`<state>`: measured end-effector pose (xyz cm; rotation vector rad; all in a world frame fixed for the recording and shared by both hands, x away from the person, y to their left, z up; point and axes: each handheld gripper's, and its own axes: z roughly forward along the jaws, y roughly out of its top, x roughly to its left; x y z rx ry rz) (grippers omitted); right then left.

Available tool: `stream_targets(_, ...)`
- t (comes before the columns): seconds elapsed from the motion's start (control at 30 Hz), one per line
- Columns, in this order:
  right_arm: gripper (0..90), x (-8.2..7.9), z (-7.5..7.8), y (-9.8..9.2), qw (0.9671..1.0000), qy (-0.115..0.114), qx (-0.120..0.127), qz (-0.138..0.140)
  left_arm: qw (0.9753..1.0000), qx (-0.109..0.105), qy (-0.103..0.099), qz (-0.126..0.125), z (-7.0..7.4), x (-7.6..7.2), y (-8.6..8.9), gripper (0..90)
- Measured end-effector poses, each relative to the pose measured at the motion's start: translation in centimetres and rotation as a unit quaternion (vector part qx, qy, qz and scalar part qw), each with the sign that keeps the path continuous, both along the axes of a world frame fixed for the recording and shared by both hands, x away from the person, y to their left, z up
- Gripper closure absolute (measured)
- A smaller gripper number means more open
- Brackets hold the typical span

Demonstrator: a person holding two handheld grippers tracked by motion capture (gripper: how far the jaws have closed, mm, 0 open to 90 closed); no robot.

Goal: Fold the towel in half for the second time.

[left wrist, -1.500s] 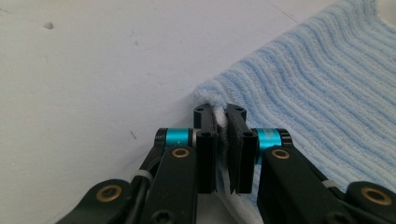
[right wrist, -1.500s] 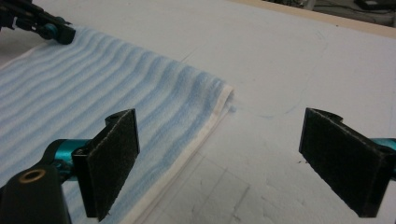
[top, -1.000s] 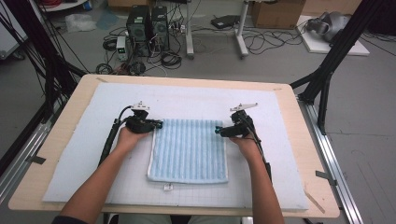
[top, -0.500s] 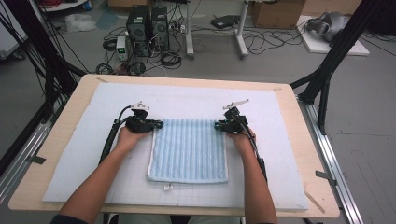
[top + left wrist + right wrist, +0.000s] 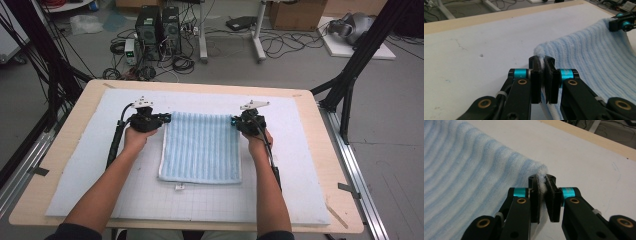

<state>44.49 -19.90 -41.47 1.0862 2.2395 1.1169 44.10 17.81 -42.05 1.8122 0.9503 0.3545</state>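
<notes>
Gripping: two grippers, each clamped on one far corner of one towel
Towel: one blue striped towel (image 5: 202,147), centre frame, near part flat on white mat (image 5: 90,165)
Left gripper (image 5: 165,118): jaws pinched on far-left corner
Right gripper (image 5: 233,121): jaws pinched on far-right corner
Background: two computer towers (image 5: 160,22), upper left, on floor

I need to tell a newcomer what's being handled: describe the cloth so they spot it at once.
On the wooden table lies a white mat. At its middle is the towel, ribbed in pale blue and white stripes, its two far corners pinched by the left tool and right tool.
</notes>
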Motion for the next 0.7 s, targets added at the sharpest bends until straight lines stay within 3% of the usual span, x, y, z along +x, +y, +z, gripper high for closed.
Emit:
stream_targets(0.3,83.1,-1.3,1.3,-0.3,0.9997,-0.007,0.012,0.018,0.9996,0.005,-0.015,-0.022,1.6,-1.4,-0.2,84.6)
stream_targets(0.43,82.6,-2.2,1.8,-0.6,0.9993,-0.007,0.02,0.031,0.9989,0.026,-0.024,-0.031,2.1,-2.3,-0.6,84.4)
stream_targets(0.7,82.6,-4.5,2.0,-1.1,0.9978,-0.004,0.04,0.052,0.9985,0.0,-0.041,-0.036,1.5,-4.8,0.1,84.4)
